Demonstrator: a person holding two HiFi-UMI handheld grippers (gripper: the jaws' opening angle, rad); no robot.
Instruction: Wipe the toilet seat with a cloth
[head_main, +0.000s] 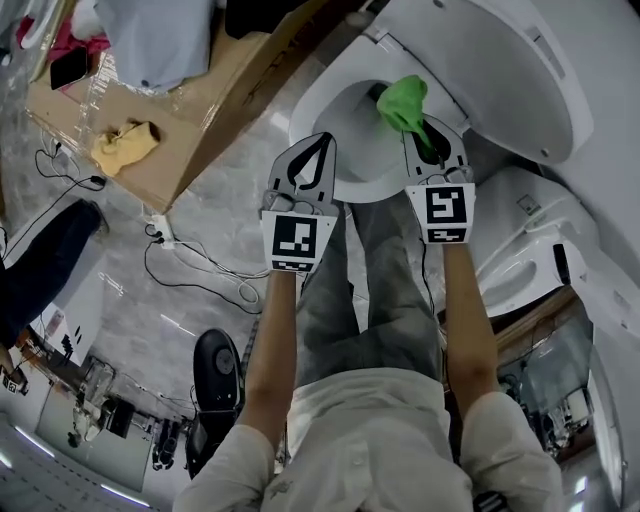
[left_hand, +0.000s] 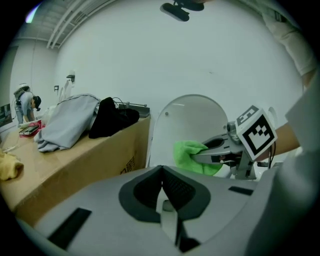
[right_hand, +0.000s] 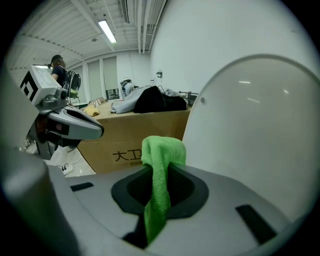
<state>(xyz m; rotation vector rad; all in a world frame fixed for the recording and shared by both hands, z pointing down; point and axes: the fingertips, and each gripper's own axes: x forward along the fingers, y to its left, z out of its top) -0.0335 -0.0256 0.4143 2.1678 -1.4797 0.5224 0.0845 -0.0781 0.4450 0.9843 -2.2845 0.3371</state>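
Green cloth (head_main: 402, 102), pinched in the right gripper (head_main: 428, 140), hangs over the toilet seat (head_main: 312, 105) opening; the left gripper (head_main: 315, 150) has its jaws together, empty.

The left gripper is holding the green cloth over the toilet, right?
No, it's the right gripper that holds the green cloth over the toilet; the right gripper view shows the cloth pinched between its jaws. The left gripper is shut on nothing.

The green cloth (head_main: 403, 102) looked soft and fuzzy; the white toilet (head_main: 495, 65) shone glossy and smooth; the cardboard box (head_main: 215, 95) was matt.
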